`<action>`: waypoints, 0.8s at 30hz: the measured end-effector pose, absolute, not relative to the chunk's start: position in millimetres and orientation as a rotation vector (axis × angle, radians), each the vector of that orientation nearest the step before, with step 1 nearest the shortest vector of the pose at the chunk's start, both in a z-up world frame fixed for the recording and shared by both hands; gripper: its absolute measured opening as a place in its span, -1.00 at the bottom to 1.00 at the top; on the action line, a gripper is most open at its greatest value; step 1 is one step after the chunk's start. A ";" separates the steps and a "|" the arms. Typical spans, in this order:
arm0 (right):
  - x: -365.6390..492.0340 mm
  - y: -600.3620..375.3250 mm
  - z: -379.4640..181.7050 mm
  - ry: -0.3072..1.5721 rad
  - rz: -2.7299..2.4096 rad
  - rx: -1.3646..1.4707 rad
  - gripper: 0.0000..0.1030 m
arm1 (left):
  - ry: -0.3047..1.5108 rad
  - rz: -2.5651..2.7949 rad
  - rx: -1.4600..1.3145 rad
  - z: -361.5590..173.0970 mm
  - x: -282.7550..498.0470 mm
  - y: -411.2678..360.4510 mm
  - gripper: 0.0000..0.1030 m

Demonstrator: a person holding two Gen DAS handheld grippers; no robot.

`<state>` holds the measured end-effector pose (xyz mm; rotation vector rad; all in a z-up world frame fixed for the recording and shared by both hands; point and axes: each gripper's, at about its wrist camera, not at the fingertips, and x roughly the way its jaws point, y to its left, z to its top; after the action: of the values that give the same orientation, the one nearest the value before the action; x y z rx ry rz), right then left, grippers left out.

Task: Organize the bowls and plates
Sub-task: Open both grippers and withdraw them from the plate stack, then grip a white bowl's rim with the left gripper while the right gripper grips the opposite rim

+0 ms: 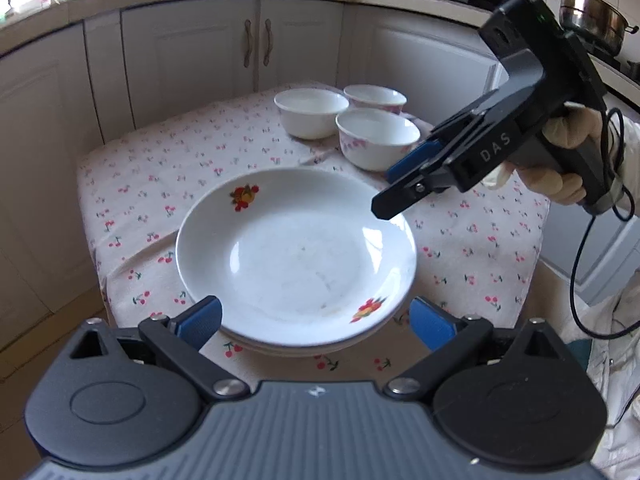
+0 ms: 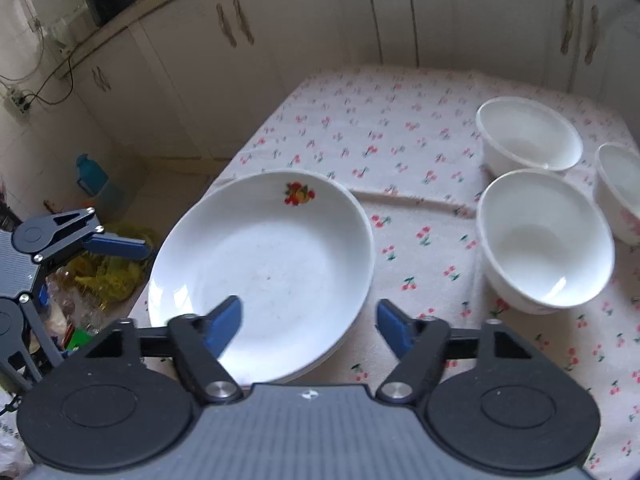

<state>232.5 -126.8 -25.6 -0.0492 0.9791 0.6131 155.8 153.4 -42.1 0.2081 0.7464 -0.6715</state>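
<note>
The stack of white fruit-printed plates [image 1: 296,256] is sitting on the cherry-print tablecloth [image 1: 160,168], and neither tool is gripping it. The left gripper [image 1: 316,320] is hanging with its jaws spread wide, one blue pad on each side of the stack's near rim, not pressing on it. The right gripper [image 2: 310,326] is also standing released: its left pad is floating above the top plate's near rim and its right pad is off the rim over the cloth, with nothing pinched between them. The plates look done with, so the coming move probably turns on the three white bowls [image 2: 546,240], which are standing apart from one another. From the right gripper they are lying ahead and to its right, the nearest bowl just beyond and to the right of its right pad, the other two farther on behind and beside it. From the left gripper the same bowls are lying straight ahead beyond the far rim of the plates, with the right tool crossing in front of the nearest one. The right hand [image 1: 568,160] is therefore judged the nearer to the bowls. A round bowl offers no long axis, so a pinch over the near wall should serve.
</note>
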 end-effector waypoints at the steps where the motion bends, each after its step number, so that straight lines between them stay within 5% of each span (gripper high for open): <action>1: 229.5 -130.2 -23.3 0.957 0.605 -0.050 0.73 | 0.731 -0.665 0.199 -38.8 152.8 150.8 0.94; 13: 205.0 -187.4 -2.5 0.748 0.504 -0.079 0.96 | 0.555 -0.385 0.251 -4.9 140.5 77.3 0.96; 24: 232.2 -264.5 -8.6 0.708 0.448 -0.054 0.92 | 0.509 -0.421 0.294 -24.9 167.4 -28.8 0.96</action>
<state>232.2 -264.5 -8.6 -0.0544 0.7080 0.4483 167.4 -28.8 -24.9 0.2944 0.5093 -0.4208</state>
